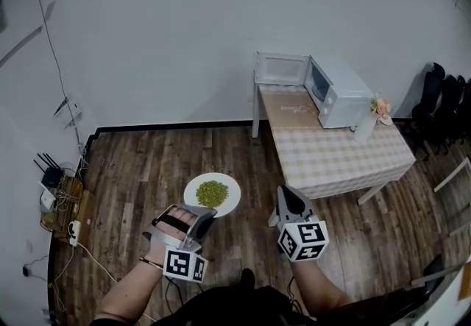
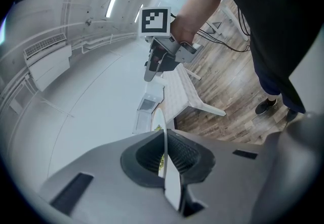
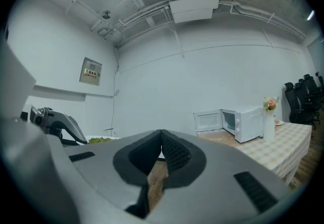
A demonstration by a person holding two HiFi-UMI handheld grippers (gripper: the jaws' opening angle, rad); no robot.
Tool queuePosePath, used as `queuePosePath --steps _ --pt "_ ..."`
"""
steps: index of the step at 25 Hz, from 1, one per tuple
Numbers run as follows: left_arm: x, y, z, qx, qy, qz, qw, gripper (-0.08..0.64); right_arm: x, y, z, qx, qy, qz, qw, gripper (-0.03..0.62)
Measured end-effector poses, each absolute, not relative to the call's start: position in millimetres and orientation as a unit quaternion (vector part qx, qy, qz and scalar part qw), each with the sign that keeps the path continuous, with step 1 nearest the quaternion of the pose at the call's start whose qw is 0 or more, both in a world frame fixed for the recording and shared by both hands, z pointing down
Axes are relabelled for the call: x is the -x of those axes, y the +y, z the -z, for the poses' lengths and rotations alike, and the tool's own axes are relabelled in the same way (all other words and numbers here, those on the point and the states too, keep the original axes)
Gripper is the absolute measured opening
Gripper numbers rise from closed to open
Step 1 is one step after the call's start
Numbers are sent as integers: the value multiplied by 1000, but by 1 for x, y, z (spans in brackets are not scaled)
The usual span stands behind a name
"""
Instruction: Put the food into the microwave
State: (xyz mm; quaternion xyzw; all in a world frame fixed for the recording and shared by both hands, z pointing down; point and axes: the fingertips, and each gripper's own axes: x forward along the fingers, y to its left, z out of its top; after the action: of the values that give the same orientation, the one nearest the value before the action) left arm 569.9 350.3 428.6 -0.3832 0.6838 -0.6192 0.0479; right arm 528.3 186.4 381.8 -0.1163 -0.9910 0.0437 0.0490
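— Nearest trouble first?

— Left tool [image 1: 200,218]: clamped shut on one thin edge of the plate [image 1: 221,203], with nothing under the rest of it. Looked smooth, glazed, white and round, so likely slippery between the dark ribbed pads [image 2: 186,153]. Could have sagged or twisted free at any jolt.

— And the load?

— Heaped green food [image 1: 212,192], small loose pieces, peas or beans, hard to tell which. Lay in the plate's middle, carried in the air above the plank floor [image 1: 132,192], well apart from the counter [image 1: 331,159]. Would probably have rolled off at a slight tilt, with only a shallow rim to stop it.

— Right tool?

— Right tool [image 1: 285,195]: closed tight on nothing, beside the plate without touching it. Gave no second support unless brought under the free rim.

— Further out?

— Counter draped in a pale checked cloth [image 1: 346,170], soft, hanging over the edges. Might have bunched or dragged under a sliding plate. Then the microwave [image 1: 340,90] on the far edge toward the right corner: boxy, white, hard-edged, with its door [image 1: 281,68] swung open over the far left corner. Seemed a tight mouth for so wide a plate, and could have clipped frame or door if entered crooked. Last, a slim pale vase [image 1: 366,126] of flowers [image 1: 380,107] just beside the microwave, tall and tippy, open to a careless elbow.
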Motion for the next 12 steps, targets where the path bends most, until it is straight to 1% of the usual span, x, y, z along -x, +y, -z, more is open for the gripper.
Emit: queuePosePath --steps 12 --pt "-513 310 -429 364 690 626 10 20 -465 155 -377 176 -983 -36 41 9"
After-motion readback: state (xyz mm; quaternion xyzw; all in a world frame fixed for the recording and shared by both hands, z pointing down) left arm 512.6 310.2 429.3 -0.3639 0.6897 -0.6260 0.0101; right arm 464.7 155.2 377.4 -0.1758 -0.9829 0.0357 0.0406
